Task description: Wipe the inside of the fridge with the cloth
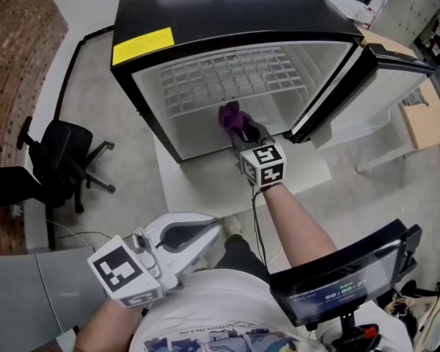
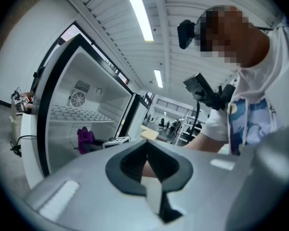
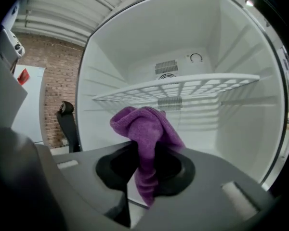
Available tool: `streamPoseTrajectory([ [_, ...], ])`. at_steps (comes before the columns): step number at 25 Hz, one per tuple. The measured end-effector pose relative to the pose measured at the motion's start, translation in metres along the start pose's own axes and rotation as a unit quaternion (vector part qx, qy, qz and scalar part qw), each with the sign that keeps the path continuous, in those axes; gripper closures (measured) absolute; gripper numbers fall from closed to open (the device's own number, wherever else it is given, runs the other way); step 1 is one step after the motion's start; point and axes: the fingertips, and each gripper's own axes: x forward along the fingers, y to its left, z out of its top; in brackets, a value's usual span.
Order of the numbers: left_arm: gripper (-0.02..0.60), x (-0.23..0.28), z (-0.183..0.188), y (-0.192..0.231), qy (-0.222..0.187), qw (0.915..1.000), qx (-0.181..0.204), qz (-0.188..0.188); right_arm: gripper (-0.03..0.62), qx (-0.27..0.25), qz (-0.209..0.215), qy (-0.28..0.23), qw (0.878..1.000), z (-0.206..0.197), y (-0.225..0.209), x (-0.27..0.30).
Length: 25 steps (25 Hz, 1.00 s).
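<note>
A small black fridge (image 1: 143,46) stands open, white inside, with a wire shelf (image 1: 227,79) across it. My right gripper (image 1: 243,130) is shut on a purple cloth (image 1: 232,116) and reaches into the fridge's lower compartment, below the shelf. In the right gripper view the cloth (image 3: 144,134) bunches up between the jaws in front of the shelf (image 3: 183,88). My left gripper (image 1: 209,233) hangs back near the person's body, jaws shut with nothing in them. From the left gripper view the fridge (image 2: 58,114) and the cloth (image 2: 84,138) show at the left.
The fridge door (image 1: 367,86) swings open to the right. A black office chair (image 1: 59,160) stands at the left on the grey floor. A screen on a stand (image 1: 345,277) sits at my lower right. A wooden table (image 1: 425,119) is at the far right.
</note>
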Motion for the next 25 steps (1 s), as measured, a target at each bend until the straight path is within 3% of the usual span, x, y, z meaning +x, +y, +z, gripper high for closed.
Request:
streamPoseTrajectory([
  [6,0.575,0.018,0.011,0.015,-0.002,1.0000,0.007,0.003,0.516,-0.019,-0.092,0.010,0.996,0.012,-0.081,0.009],
  [14,0.575,0.039,0.025,0.033,-0.011,0.9996,-0.005,0.026,0.516,-0.043,-0.163,0.048,0.985,0.004,-0.152,0.036],
  [20,0.575,0.041,0.014,0.052,0.009,0.9980,-0.015,0.061,0.516,-0.039,-0.154,0.078,0.984,-0.015,-0.160,0.064],
  [25,0.575,0.042,0.013,0.057,0.003,0.9976,-0.017,0.067,0.516,-0.032,-0.119,0.087,0.989,-0.022,-0.136,0.083],
])
